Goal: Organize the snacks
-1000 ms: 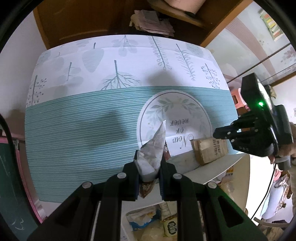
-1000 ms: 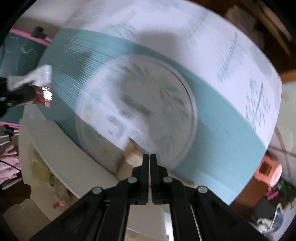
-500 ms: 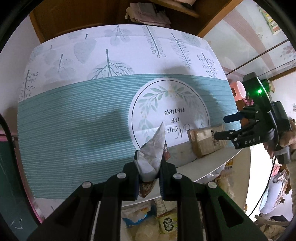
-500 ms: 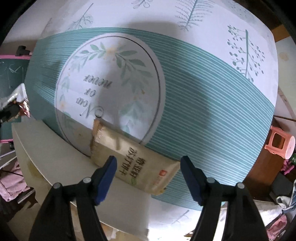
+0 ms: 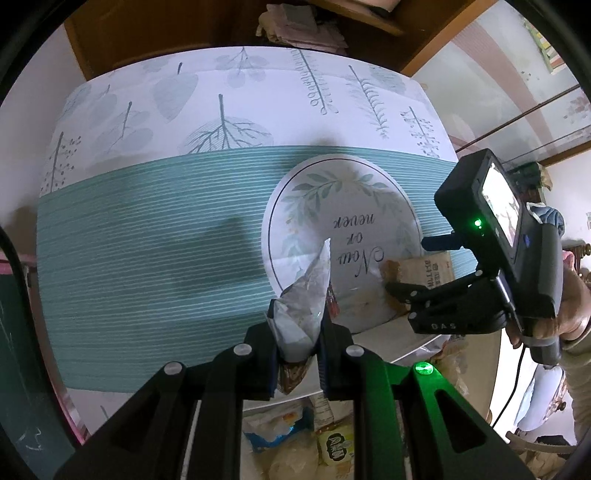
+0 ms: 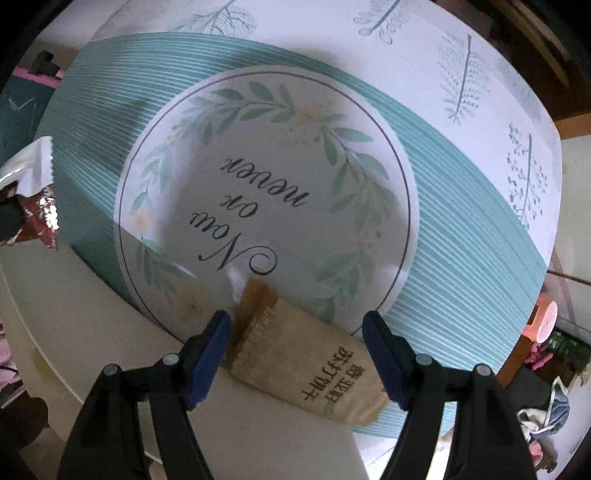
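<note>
- The brown snack packet (image 6: 310, 363) is a flat kraft-paper pouch with a crimped, darker top edge and green and dark Chinese print near its lower end. It lies tilted on the surface, its crimped end on the round "Now or never" emblem (image 6: 266, 192) and its printed end towards the white board (image 6: 122, 350).
- The white snack wrapper (image 5: 304, 295) is crinkled and tapers to a point above the claw tips; a reddish-brown foil part shows below them.
- The surface (image 5: 147, 258) wears a cloth with a teal ribbed band, a white border printed with leaves and twigs, and the round leaf-wreath emblem.
- A white board lies over the near edge of the cloth. Below it, more snack bags (image 5: 295, 439) sit in a heap, among them a blue-and-white one and a yellow-green one.
- Behind the surface stands brown wooden furniture with a pile of folded papers (image 5: 299, 26) on it. A pink stool (image 6: 541, 319) stands on the floor to the right.
- The left claw (image 5: 300, 343) points steeply down and is clenched on the white snack wrapper.
- The right claw (image 6: 299, 354) points straight down over the brown snack packet. Its jaws are opening, and the packet lies between the blue pads (image 6: 207, 360) with a gap on the far side.
- A hand (image 5: 565, 314) grips the right claw's handle at the right edge of the left wrist view.
</note>
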A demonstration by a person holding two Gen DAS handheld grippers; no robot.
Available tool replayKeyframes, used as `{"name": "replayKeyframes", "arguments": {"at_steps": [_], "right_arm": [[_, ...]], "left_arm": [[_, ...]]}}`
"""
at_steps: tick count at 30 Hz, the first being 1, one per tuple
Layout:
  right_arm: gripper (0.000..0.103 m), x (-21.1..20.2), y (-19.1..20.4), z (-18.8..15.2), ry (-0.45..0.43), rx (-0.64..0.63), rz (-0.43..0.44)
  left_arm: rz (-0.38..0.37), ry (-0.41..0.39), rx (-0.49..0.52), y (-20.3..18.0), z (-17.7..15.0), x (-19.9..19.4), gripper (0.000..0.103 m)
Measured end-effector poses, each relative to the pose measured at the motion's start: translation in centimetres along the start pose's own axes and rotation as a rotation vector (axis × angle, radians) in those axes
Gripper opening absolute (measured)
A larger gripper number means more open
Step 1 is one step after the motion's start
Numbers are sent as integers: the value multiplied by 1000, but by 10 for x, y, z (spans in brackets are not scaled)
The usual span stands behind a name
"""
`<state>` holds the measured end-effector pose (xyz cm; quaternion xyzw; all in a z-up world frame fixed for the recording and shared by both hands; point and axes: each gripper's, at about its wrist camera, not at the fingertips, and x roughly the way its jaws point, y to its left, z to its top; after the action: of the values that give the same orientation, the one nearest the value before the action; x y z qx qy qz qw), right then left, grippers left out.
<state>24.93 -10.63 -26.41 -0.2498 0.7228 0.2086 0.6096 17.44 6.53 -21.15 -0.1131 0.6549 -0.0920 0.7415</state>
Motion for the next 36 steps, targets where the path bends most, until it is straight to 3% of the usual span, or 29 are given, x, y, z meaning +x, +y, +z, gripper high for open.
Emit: {"name": "replayKeyframes", "arguments": {"at_steps": [4, 12, 20, 25, 29, 32, 36], "right_arm": [[74, 7, -4, 0, 12, 37, -1], [79, 19, -51, -16, 37, 156, -50], [103, 33, -98, -40, 15, 333, -156], [103, 31, -115, -63, -6, 448, -64], [103, 44, -134, -77, -33, 488, -67], [103, 35, -135, -86, -46, 507, -71], [103, 54, -132, -91, -64, 531, -73]], "left_arm": [[-3, 9, -9, 2, 0, 3, 15], [-13, 9, 13, -4, 1, 4, 15], [-19, 16, 25, -8, 0, 6, 15], [-20, 24, 38, -16, -1, 8, 15], [-22, 29, 46, -21, -2, 11, 15], [-25, 33, 47, -24, -4, 11, 15], [-30, 38, 48, -26, -5, 12, 15]]}}
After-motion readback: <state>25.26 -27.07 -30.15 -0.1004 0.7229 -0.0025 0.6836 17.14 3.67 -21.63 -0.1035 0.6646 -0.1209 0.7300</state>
